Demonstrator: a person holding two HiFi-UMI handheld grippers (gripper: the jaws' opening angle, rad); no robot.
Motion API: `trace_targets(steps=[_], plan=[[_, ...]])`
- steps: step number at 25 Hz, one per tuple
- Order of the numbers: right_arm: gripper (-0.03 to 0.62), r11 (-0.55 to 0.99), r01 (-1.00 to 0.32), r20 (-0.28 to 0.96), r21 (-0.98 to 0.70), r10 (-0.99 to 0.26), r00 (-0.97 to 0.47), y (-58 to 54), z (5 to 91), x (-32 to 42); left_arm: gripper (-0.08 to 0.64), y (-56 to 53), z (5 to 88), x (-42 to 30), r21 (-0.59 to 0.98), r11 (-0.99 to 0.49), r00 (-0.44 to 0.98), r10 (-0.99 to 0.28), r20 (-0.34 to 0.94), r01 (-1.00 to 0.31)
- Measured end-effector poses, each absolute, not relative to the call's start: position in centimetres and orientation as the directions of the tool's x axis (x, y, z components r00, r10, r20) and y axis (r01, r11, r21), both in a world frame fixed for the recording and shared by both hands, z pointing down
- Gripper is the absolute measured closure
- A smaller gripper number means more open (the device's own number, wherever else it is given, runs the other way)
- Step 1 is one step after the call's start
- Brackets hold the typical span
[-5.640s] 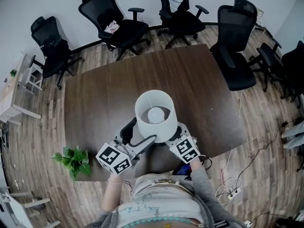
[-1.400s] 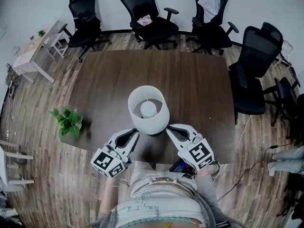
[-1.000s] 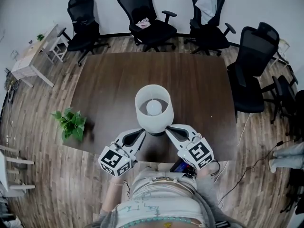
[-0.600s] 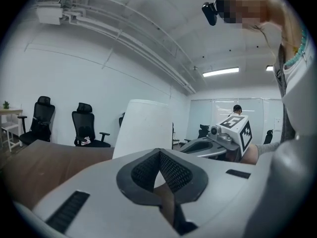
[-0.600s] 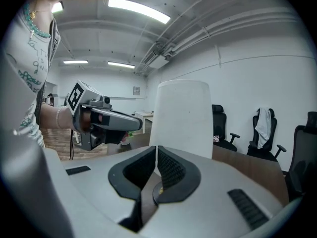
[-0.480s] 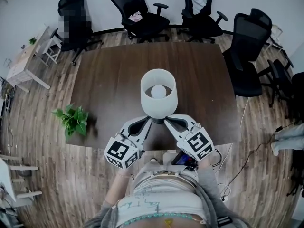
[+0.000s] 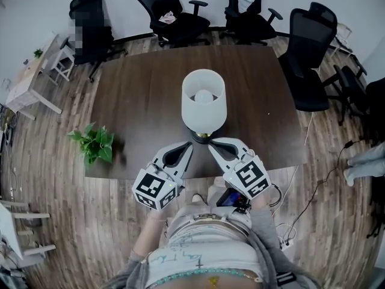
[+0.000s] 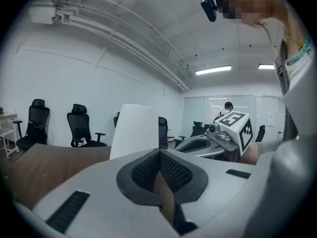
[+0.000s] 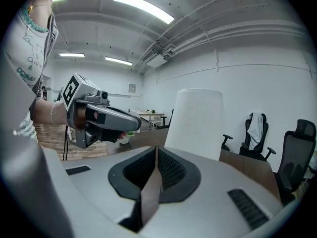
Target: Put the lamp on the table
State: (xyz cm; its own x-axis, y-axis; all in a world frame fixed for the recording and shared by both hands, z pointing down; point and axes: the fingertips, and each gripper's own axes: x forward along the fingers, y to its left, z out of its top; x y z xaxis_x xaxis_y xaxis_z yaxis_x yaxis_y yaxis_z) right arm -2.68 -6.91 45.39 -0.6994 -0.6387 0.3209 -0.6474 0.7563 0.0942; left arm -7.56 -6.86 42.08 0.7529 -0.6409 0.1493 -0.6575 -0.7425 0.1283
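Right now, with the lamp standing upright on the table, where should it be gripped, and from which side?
On the lamp, probably the dark base below the shade, coming from the near edge of the table. The upright shade looks too wide and smooth for the jaws; the base is narrower. The left gripper and right gripper, both shut, point at it.

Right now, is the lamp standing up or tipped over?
Standing up: the lamp rests base-down on the table, shade opening upward.
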Motion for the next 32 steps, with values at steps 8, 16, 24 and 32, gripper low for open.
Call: trace_targets(steps=[8, 16, 24, 32], plan=[[0.565, 0.725, -0.679, 0.333, 0.113, -0.671, -0.662, -4.3, 45.7, -3.2, 0.549, -4.0, 42.0, -7.9, 0.116, -0.750, 0.758, -0.638, 0.134, -0.652], [0.565, 0.676, -0.733, 0.303, 0.071, -0.715, -0.630, -2.6, 46.0, -2.7, 0.548, -1.8, 42.8, -8.4, 0.123, -0.742, 0.752, -0.645, 0.136, -0.659], [0.565, 0.654, -0.753, 0.292, 0.075, -0.736, -0.611, -1.7, 45.8, -1.9, 0.548, -0.8, 42.6, -8.2, 0.128, -0.728, 0.740, -0.663, 0.114, -0.673], [0.565, 0.680, -0.728, 0.296, 0.086, -0.715, -0.633, -2.6, 45.2, -0.4, 0.548, -1.5, 42.8, -6.5, 0.147, -0.705, 0.720, -0.681, 0.134, -0.694]])
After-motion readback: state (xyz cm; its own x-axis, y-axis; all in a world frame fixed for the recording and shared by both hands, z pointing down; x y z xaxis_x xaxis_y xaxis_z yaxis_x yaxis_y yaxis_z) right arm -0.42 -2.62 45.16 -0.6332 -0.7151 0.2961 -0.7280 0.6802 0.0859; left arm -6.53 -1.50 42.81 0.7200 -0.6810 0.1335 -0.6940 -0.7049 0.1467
